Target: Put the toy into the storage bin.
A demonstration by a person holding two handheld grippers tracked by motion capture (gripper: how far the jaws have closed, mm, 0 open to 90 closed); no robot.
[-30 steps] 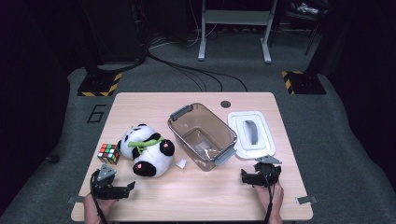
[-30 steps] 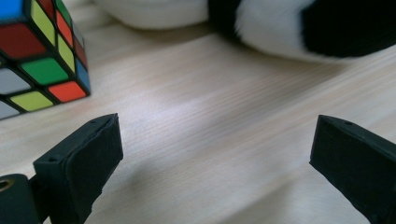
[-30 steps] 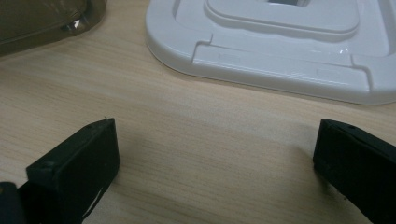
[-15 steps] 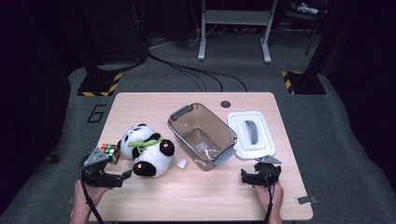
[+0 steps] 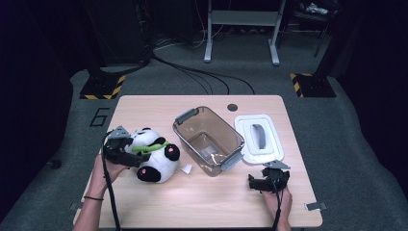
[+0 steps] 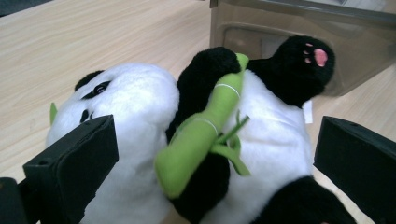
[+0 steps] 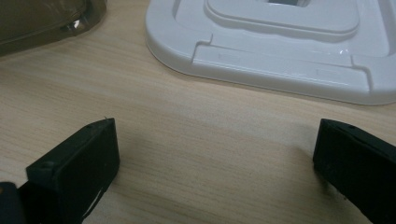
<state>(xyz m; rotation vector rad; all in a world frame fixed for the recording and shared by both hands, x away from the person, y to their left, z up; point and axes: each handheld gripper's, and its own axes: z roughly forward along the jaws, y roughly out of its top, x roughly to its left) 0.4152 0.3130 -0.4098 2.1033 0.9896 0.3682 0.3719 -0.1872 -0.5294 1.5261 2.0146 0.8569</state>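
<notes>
Left tongs [image 5: 126, 155] spread wide at the left of the high view, jaws flanking the plush panda [image 5: 153, 155] without a visible squeeze, green bamboo stalk [image 6: 205, 126] on its belly dead centre between them in the left gripper view. Right tongs [image 5: 266, 183] also gaping wide, low at the lower right of the high view over bare counter [image 5: 202, 202], white lid [image 7: 280, 42] across the top of the right gripper view. Panda lying left of centre, just beside the clear brown bin [image 5: 188, 117].
</notes>
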